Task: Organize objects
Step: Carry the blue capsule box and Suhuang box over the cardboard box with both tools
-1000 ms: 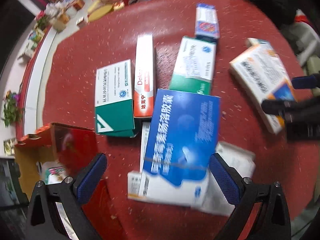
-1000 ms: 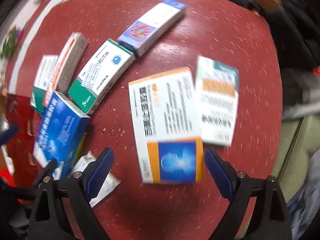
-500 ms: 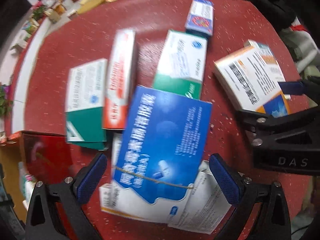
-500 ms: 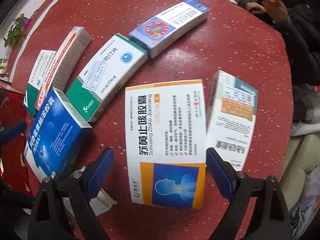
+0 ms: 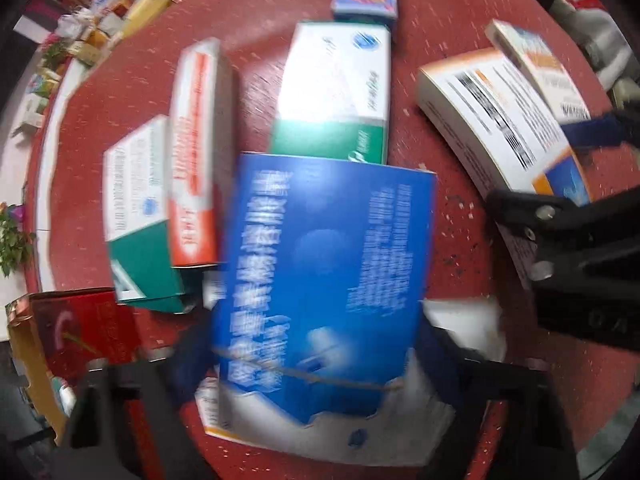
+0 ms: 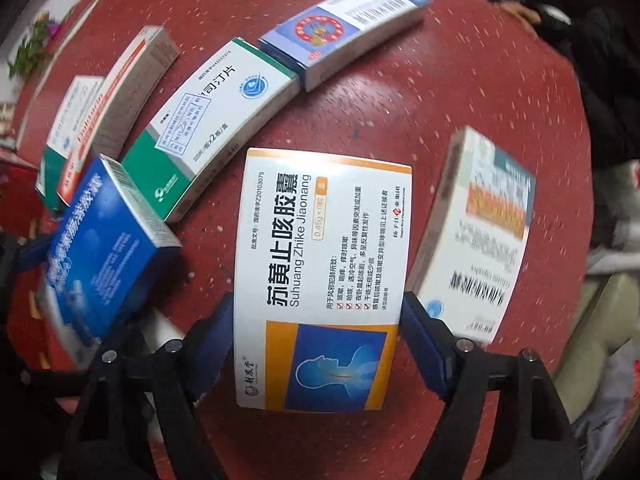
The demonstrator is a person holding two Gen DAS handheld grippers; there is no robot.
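The round red table (image 6: 460,92), its top hard and flecked with pale specks, carries a scatter of flat cardboard medicine boxes, and I judge the step in hand to be the pick-up: one box per gripper.

Largest under me is the blue box (image 5: 328,264), glossy card with white lettering, lying across a white box and a paper leaflet (image 5: 460,320). My left gripper (image 5: 308,356) points straight down over it with the jaws closing, the box between them; the blur hides whether the pads press yet, so I cannot tell if I have it.

Next is the white-and-orange box (image 6: 324,280), broad, thin and square-edged, lying flat near the table's middle. My right gripper (image 6: 316,344) straddles its lower end, jaws closing, blue pads right against its long edges; they look to be touching, and I read that as a grasp forming.

Beyond lie the green-and-white box (image 6: 216,120), the white box with an orange band (image 6: 480,232) tipped up on its edge, the long purple-blue box (image 6: 344,24), and a slim red-and-white box (image 5: 196,152).

The next move calls for firm, square closing on both. Smooth card slips, and thin walls buckle under too much squeeze. Then a level lift that doesn't drag the neighbours.
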